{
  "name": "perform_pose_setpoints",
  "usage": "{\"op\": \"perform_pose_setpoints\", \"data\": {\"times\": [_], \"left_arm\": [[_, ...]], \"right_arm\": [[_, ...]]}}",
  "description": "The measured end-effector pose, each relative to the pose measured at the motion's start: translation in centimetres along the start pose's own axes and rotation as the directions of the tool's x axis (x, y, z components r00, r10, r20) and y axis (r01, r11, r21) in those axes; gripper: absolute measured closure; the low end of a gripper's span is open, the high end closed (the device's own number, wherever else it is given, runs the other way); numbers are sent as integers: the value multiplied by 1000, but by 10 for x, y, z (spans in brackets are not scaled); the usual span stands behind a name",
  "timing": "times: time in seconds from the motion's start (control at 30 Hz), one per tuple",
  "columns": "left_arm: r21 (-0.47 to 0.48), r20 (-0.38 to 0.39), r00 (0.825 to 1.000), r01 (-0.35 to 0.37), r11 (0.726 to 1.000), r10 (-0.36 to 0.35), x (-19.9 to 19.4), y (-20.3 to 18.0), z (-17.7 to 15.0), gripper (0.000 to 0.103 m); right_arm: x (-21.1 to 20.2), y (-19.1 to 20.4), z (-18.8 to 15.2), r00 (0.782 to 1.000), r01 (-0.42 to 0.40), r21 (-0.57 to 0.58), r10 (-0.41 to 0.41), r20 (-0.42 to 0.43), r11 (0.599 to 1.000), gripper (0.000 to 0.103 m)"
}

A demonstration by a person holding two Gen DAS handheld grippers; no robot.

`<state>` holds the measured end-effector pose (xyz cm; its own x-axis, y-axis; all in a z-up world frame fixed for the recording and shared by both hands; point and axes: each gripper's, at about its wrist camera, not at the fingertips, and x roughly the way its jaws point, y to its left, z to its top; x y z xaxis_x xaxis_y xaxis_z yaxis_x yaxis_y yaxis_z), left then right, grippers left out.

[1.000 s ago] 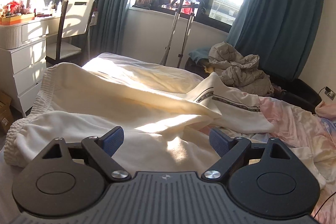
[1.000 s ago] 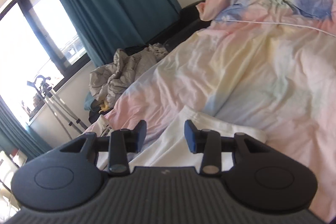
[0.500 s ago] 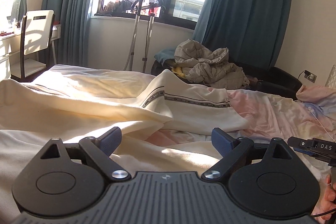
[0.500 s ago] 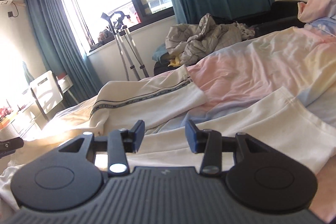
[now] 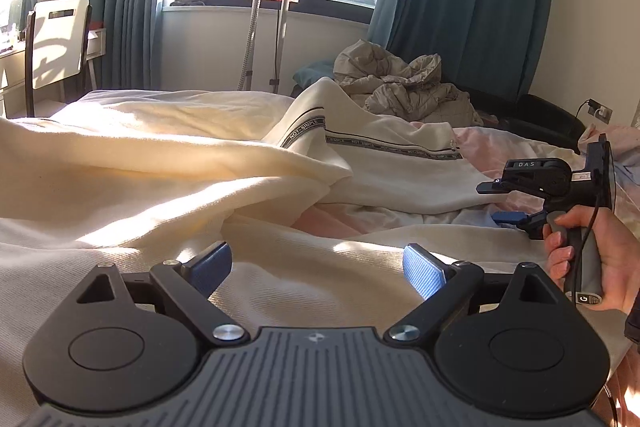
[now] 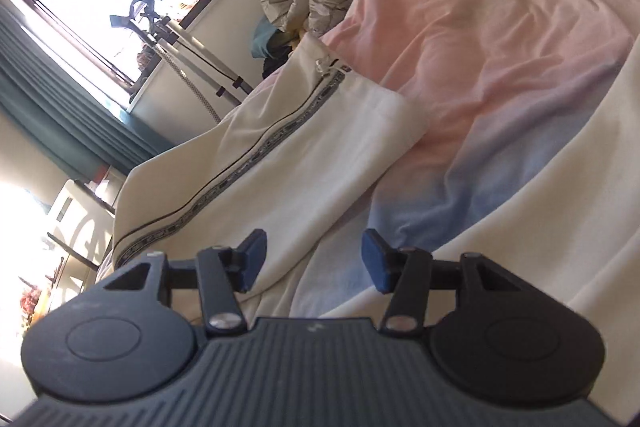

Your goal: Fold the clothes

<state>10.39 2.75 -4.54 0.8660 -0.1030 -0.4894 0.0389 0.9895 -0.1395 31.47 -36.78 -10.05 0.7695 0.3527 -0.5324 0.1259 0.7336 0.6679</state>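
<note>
Cream trousers [image 5: 168, 163] with a dark patterned side stripe [image 5: 384, 145] lie spread and rumpled across the bed. My left gripper [image 5: 318, 265] is open and empty, low over the near trouser leg. My right gripper [image 6: 312, 265] is open and empty, tilted on its side just above the gap between the two trouser legs; the striped leg [image 6: 304, 163] lies ahead of its left finger. It also shows in the left wrist view [image 5: 506, 201], held in a hand at the right, jaws apart above the bedsheet.
The bed has a pastel pink and blue sheet [image 6: 500, 59]. A crumpled grey jacket [image 5: 400, 87] lies at the far end. Crutches [image 5: 264, 23] lean under the window. A white chair [image 5: 56, 43] and desk stand at the left. Teal curtains [image 5: 460, 7] hang behind.
My left gripper has swung right and lowered toward the near leg. My right gripper has rolled onto its side, opened wider and come closer to the fabric.
</note>
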Motion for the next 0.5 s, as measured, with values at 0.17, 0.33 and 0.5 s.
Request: {"op": "perform_pose_setpoints", "data": {"times": [0.17, 0.33, 0.5], "left_arm": [[-25, -46, 998, 37, 999, -39, 18, 5, -4, 9], [-55, -53, 998, 38, 998, -41, 22, 12, -7, 9], [-83, -33, 999, 35, 996, -38, 13, 17, -5, 9]], "right_arm": [[28, -19, 23, 995, -18, 115, 6, 102, 993, 55], [44, -10, 32, 992, 34, 57, -41, 121, 998, 97], [11, 14, 58, 968, 10, -21, -4, 252, 1000, 98]]}}
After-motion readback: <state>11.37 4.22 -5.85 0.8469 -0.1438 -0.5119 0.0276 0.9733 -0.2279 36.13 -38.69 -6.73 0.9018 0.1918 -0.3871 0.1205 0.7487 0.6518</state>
